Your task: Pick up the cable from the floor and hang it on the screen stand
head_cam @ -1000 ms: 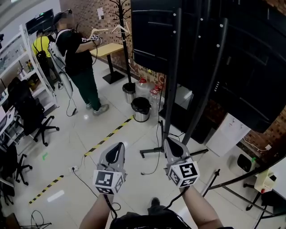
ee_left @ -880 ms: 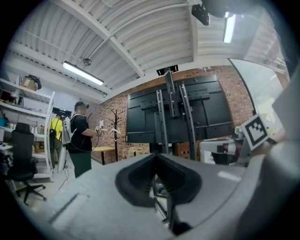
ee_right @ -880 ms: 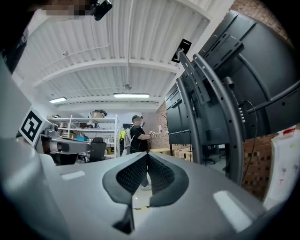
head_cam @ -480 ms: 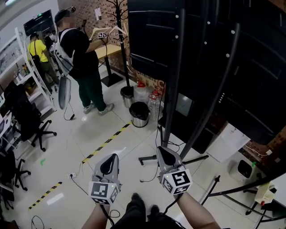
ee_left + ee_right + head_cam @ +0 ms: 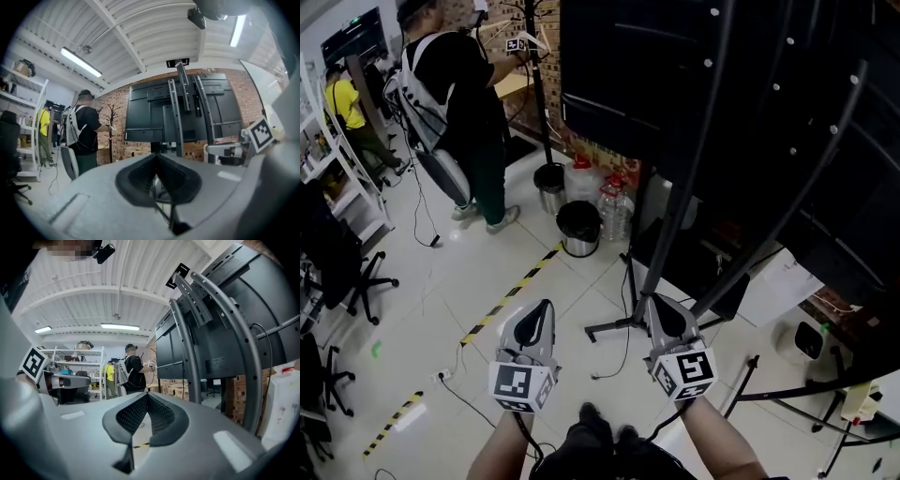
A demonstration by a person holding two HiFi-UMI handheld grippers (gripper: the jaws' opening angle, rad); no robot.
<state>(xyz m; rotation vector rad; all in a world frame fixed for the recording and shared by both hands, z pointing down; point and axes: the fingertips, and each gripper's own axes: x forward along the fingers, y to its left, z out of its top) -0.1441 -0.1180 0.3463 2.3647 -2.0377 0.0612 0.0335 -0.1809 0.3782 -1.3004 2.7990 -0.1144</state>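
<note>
Right gripper (image 5: 660, 304) shut, empty, cable (image 5: 626, 345) on floor (image 5: 487, 272) beside it, untouched

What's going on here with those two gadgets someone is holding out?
A person stands behind a big black screen stand and holds out a left gripper and a right gripper. Both are shut and hold nothing. A thin black cable lies on the floor by the stand's foot and has not been picked up yet. Further off, another person is busy at a coat rack.
</note>
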